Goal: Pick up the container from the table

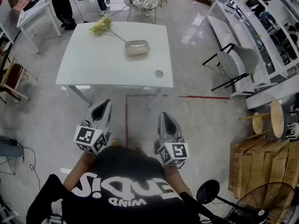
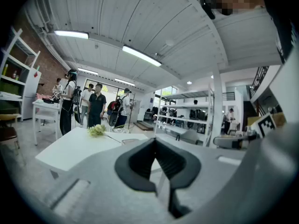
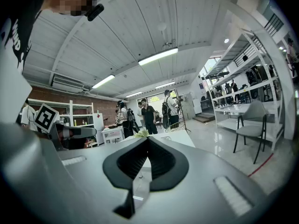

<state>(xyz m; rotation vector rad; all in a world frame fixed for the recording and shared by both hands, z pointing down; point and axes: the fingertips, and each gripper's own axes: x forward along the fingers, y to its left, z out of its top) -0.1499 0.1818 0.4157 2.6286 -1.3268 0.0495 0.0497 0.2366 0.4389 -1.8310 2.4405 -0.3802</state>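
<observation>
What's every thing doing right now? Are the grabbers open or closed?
Left gripper: shut, empty, short of the table.
Right gripper: shut, empty.
Container: flat on the table, untouched.
Flower: lying on its side next to the container.
Small disc: lying flat near the table's front edge.

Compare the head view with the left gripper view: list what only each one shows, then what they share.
Head view only: the small grey round disc on the tabletop and the red tape line on the floor. Left gripper view only: the long ceiling strip lights, and a close look along the left gripper, its jaws shut on nothing. Both: the white rectangular table and the pale yellow flowers.
</observation>
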